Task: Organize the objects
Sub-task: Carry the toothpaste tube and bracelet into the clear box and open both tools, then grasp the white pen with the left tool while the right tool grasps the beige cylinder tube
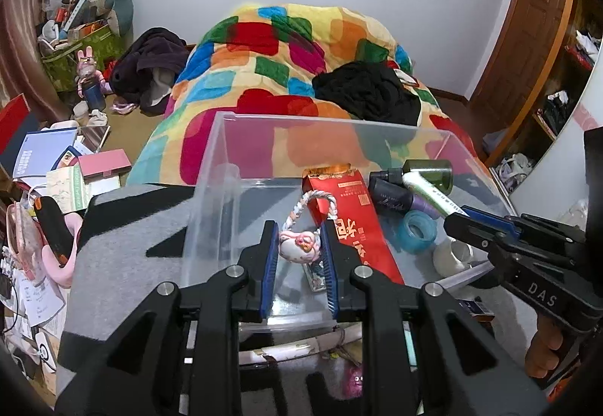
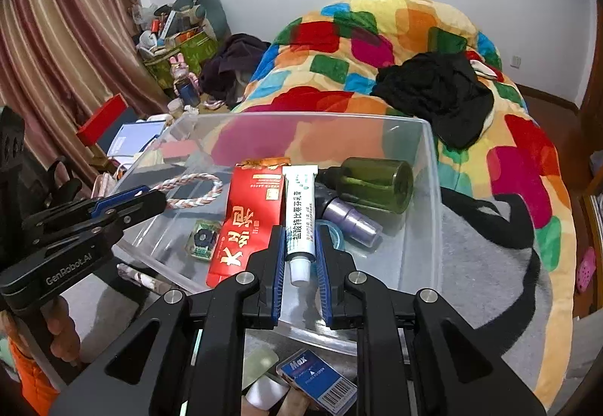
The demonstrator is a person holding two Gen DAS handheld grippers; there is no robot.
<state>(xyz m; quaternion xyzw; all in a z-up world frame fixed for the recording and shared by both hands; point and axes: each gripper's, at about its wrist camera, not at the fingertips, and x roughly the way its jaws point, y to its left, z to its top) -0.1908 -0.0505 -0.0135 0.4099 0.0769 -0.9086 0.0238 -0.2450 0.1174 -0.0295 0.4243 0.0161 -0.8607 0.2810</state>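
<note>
A clear plastic bin (image 1: 320,122) (image 2: 301,120) rests on a grey and black blanket on the bed. My left gripper (image 1: 299,246) (image 2: 152,197) is shut on a small pink and white toy (image 1: 299,244), just over the bin's left side. The toy's braided rope loop (image 1: 312,203) (image 2: 192,189) sticks out forward. My right gripper (image 2: 299,246) (image 1: 458,214) is shut on a white toothpaste tube (image 2: 299,212) (image 1: 426,191), above the bin's near right part. In the bin lie a red packet (image 1: 350,216) (image 2: 248,212), a green bottle (image 2: 373,182) and a blue tape roll (image 1: 416,231).
A purple-capped bottle (image 2: 350,221) and a small carded item (image 2: 203,240) also lie in the bin. A blue box (image 2: 316,378) lies before it. Black clothes (image 1: 369,91) sit on the colourful quilt (image 1: 264,39). Books and clutter (image 1: 68,167) crowd the left.
</note>
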